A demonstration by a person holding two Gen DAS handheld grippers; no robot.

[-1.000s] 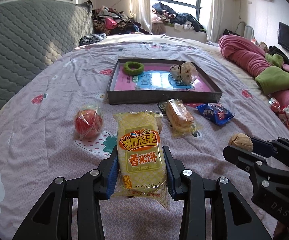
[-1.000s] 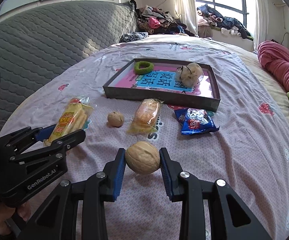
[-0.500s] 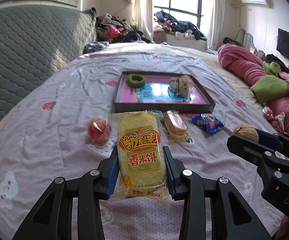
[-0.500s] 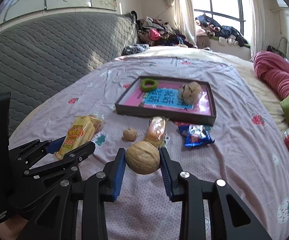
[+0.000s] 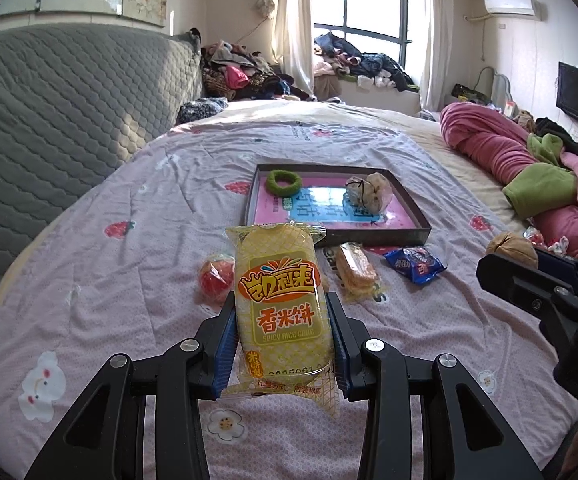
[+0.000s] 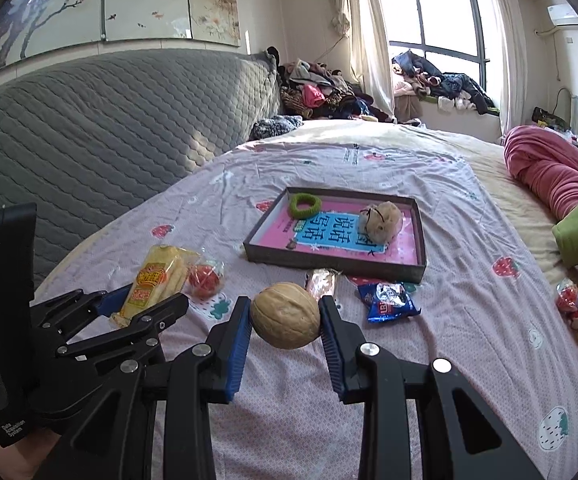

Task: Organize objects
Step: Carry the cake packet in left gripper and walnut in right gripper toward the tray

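Note:
My left gripper (image 5: 283, 306) is shut on a yellow rice cake packet (image 5: 279, 280) and holds it above the bed. My right gripper (image 6: 285, 310) is shut on a walnut (image 6: 285, 316), also off the bed. Beyond both lies a dark tray (image 5: 377, 236) with a green ring (image 5: 283, 182) and a bagged lump (image 5: 369, 194) inside. In front of the tray, on the sheet, lie a red wrapped ball (image 5: 215, 278), a bread packet (image 5: 355, 270) and a blue snack packet (image 5: 415, 266). In the right wrist view the left gripper (image 6: 145, 300) is at the lower left.
The bed has a pink strawberry-print sheet (image 5: 129, 280). A grey quilted headboard (image 5: 49, 120) runs along the left. A rolled pink and green quilt (image 5: 509, 148) lies at the right, with wrapped sweets (image 6: 577, 304) near it. Clothes (image 5: 241, 76) are piled by the window.
Both grippers have risen with the packet and the walnut still held. The tray and the snacks on the sheet now look smaller and farther off.

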